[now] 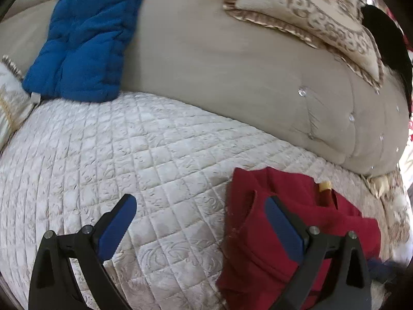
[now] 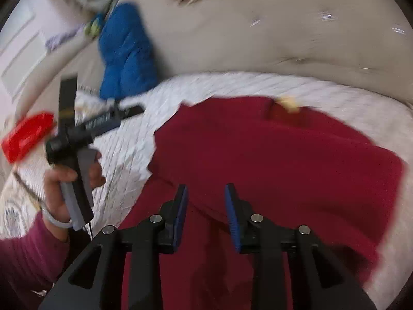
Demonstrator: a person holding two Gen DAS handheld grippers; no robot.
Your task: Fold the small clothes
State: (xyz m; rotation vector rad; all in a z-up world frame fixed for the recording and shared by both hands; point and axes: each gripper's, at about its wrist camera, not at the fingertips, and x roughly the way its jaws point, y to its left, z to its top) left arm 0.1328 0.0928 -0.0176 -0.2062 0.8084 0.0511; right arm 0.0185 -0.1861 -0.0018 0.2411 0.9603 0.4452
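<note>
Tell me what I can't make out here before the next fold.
- Red garment: right wrist view is motion-blurred; the right gripper and the frame's bottom edge hide its near hem.
- Same garment: left wrist view, cut off at bottom, partly behind a gripper finger.
- Yellow tag: too small to read.

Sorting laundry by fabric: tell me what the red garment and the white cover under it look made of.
Red garment: looks like a soft matte knit or fleece, since it folds thickly with no sheen; the exact fibre is unclear. White quilted cover: seems a stitched, padded textile, with a sewn diamond grid and embossed scroll patterns, faintly velvety.
</note>
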